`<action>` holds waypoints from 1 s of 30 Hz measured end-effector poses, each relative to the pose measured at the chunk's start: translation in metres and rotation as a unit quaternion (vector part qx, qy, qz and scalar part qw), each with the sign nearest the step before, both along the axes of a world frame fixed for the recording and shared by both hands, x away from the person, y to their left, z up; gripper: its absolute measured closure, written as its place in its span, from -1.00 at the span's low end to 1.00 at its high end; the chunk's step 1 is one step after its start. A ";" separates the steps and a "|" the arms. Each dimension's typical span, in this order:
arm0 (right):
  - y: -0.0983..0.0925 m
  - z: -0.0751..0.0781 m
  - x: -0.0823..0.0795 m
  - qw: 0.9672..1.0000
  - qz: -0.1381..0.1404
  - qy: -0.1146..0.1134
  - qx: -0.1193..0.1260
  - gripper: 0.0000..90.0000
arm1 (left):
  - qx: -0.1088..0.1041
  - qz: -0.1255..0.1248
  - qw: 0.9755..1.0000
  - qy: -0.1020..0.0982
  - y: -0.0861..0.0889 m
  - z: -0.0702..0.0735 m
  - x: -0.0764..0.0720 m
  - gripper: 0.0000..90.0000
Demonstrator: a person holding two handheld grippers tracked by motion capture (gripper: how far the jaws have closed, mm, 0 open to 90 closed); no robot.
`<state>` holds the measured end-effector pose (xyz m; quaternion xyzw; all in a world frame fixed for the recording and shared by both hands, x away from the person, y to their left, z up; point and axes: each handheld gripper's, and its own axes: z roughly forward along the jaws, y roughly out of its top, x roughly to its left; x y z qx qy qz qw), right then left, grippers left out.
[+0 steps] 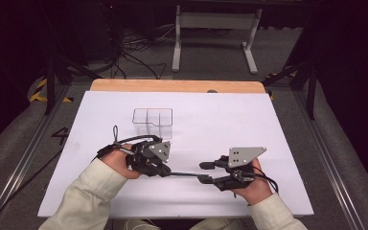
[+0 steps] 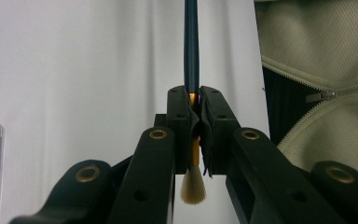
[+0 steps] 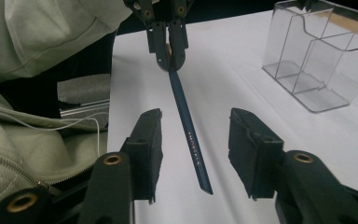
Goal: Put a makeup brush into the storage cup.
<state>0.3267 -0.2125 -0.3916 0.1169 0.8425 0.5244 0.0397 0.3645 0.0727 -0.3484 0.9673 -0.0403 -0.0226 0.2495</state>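
- Nearest the high camera, two pale-sleeved forearms come in over the near edge of the white table (image 1: 278, 124), each hand holding a gripper.
- Left gripper (image 1: 168, 171) sits toward the near left of the table, its jaws pointing across at the other hand and clenched on a makeup brush (image 2: 191, 56).
- Seen along the left gripper's own jaws, the pads pinch the brush at its gold ferrule; the pale bristle tuft hangs out behind the pads and the dark blue handle runs straight out ahead.
- Right gripper (image 1: 203, 171) faces it from the near right of the table, jaws released and standing apart, one on each side of the free end of the handle.
- From the right gripper view, the handle (image 3: 189, 128) lies between the two jaws without touching either pad.
- Behind the left gripper, toward the middle of the table, stands a clear plastic organizer (image 1: 153, 122) with several upright compartments; it is well apart from the brush.
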 end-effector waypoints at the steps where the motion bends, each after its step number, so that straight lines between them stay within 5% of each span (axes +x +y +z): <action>1: 0.001 -0.001 0.000 1.000 0.002 0.000 -0.003 0.30 | 0.000 -0.001 1.000 0.003 0.000 0.000 0.000 0.85; 15: 0.007 -0.007 0.000 0.999 0.013 0.004 -0.040 0.63 | 0.003 -0.013 1.000 0.006 -0.003 -0.003 0.000 0.85; 30: 0.011 -0.011 0.000 0.998 0.021 0.018 -0.055 0.75 | 0.000 -0.017 1.000 0.005 -0.003 -0.003 -0.001 0.85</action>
